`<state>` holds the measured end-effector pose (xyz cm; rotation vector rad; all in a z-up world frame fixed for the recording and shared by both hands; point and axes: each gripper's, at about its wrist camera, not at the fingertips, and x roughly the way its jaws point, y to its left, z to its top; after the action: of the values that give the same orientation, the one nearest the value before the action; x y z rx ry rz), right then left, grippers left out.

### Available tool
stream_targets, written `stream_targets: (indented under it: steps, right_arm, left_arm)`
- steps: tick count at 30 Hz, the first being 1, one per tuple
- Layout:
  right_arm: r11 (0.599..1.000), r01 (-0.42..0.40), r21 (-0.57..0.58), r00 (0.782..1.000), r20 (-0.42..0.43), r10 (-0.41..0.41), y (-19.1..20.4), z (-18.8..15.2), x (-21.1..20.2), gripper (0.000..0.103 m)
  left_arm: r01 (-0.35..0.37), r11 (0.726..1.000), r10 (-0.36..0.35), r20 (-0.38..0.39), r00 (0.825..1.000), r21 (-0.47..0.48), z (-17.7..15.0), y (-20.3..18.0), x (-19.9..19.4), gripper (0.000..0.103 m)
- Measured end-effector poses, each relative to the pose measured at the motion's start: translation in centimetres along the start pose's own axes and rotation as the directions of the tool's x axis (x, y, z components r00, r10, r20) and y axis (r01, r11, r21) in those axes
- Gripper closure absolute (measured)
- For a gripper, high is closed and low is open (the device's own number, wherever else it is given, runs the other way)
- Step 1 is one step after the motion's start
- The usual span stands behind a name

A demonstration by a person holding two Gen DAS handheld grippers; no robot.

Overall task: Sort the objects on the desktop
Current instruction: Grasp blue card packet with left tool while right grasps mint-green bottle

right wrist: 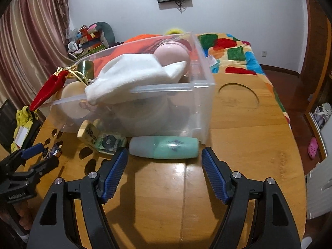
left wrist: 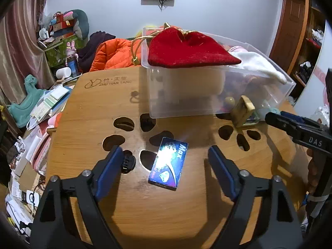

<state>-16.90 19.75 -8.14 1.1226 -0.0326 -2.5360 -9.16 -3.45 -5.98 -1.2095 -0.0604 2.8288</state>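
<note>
Hovering over a bamboo tabletop [left wrist: 166, 217], the left gripper [left wrist: 166, 161] holds its jaws spread wide with nothing between the pads, a glossy blue card box [left wrist: 169, 164] lying flat just ahead of them and slightly toward the left jaw. Beyond the box stands a clear plastic bin [left wrist: 186, 95], already loaded, with a red velvet pouch [left wrist: 186, 49] draped over its near rim and a white cloth [left wrist: 259, 64] hanging over the far side.

The right gripper [right wrist: 164, 166] also waits with jaws parted and empty. Straight ahead of them, lying on its side against the foot of the bin [right wrist: 203, 108], is a mint-green bottle [right wrist: 164, 147]; off the left jaw sit a small wooden block [right wrist: 88, 133] and a patterned packet [right wrist: 110, 143].

The sorting appears partly done, with several loose items still on the tabletop. The step in hand looks like an approach for two pick-ups. For the left, the next move would call for lowering the jaws to straddle the box across its narrow width before closing. For the right, it would call for easing forward and turning so the jaws cross the bottle's round body, which may roll if nudged.
</note>
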Motion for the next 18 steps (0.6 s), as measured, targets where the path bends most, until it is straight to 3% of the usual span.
stream_targets:
  steps: [10, 18]
  right_arm:
    - [0.997, 0.053, -0.050, 0.998, -0.020, -0.054, 1.7, 0.2, 1.1, 0.031]
    - [0.996, 0.061, -0.060, 0.998, -0.022, -0.063, 1.8, 0.2, 1.0, 0.032]
  left_arm:
    - [-0.038, 0.999, 0.039, 0.022, 0.999, -0.012, -0.4, 0.3, -0.3, 0.036]
    - [-0.106, 0.994, 0.106, 0.037, 0.994, -0.001, -0.7, 0.3, -0.4, 0.054]
